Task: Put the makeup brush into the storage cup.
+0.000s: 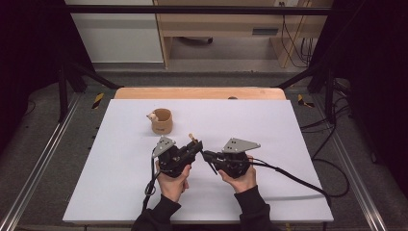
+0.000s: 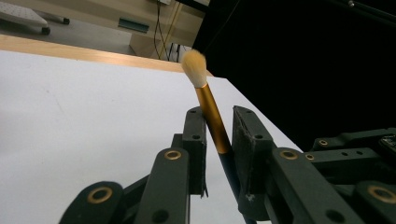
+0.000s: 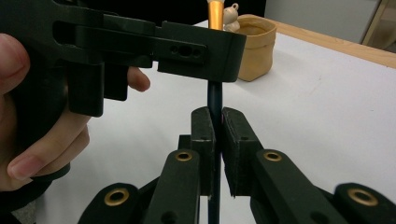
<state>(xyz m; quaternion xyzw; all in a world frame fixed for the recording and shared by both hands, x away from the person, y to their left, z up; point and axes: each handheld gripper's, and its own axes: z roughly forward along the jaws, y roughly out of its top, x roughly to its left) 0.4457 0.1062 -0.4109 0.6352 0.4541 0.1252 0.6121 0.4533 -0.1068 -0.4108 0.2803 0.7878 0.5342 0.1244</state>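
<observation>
Black jaws of right gripper [image 3: 215, 135] clamp the dark handle of one makeup brush [image 2: 212, 116]; left gripper [image 2: 219, 135] jaws narrow, either side of its gold ferrule, contact unclear. Brush held betw. both above the white bench [image 1: 120, 187], bristles up. Hands side by side, near edge. One tan cup [image 1: 162, 121] behind. No legible writing.

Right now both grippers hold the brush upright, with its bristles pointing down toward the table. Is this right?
Not quite. The brush has its bristles pointing up, away from the table, as the left gripper view shows. Both the left gripper and the right gripper do hold it upright.
</observation>
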